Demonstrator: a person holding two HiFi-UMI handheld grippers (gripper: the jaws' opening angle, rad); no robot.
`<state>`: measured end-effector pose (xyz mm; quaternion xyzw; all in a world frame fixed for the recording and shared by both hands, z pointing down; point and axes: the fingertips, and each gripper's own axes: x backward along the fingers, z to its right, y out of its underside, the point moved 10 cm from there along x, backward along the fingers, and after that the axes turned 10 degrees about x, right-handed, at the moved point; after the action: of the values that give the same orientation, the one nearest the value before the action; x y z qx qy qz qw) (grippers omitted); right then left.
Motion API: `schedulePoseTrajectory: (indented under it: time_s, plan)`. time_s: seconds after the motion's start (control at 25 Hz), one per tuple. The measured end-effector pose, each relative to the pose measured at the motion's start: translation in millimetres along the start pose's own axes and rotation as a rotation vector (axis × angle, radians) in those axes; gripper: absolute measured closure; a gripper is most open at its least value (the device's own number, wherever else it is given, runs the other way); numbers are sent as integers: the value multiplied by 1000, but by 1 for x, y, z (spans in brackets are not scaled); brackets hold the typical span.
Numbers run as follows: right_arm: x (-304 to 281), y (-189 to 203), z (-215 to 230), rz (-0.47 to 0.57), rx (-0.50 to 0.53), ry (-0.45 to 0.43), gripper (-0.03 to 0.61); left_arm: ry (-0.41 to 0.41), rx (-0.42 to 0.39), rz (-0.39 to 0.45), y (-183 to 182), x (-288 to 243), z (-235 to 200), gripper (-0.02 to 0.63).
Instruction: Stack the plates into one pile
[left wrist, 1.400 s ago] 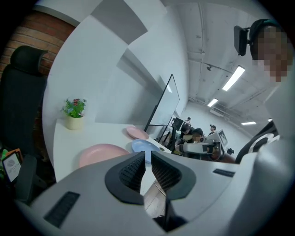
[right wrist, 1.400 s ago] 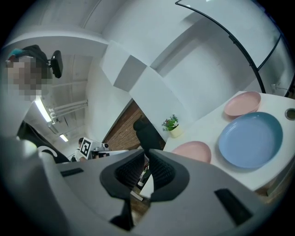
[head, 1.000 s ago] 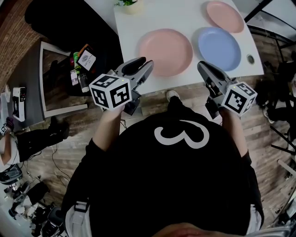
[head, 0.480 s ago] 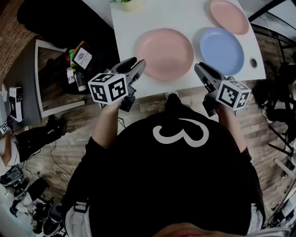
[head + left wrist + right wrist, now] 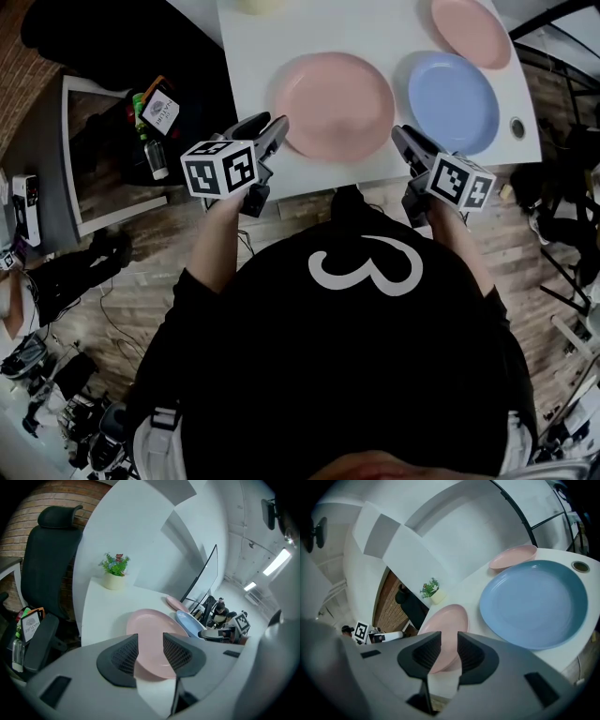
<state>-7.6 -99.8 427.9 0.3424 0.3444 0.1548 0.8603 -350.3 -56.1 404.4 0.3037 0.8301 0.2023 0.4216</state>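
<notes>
Pink large plate lies just beyond the left claw, blue plate beyond the right claw, both newly opened, empty.

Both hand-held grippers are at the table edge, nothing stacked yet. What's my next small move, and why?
Probably ease the right hand-held gripper forward to the near rim of the blue plate. Its jaws have just been opening, with nothing between them; that plate lies nearest it, apart from the large pink plate it could go onto.

Two pink plates, blue plate, unstacked
</notes>
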Motion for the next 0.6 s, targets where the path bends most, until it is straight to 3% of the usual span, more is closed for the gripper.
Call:
schedulePoseTrajectory:
  time_s: [0.6]
  plan:
    - [-33,16,7,-100,-6,97,476,-81,63,-76,5,-30,-33,460]
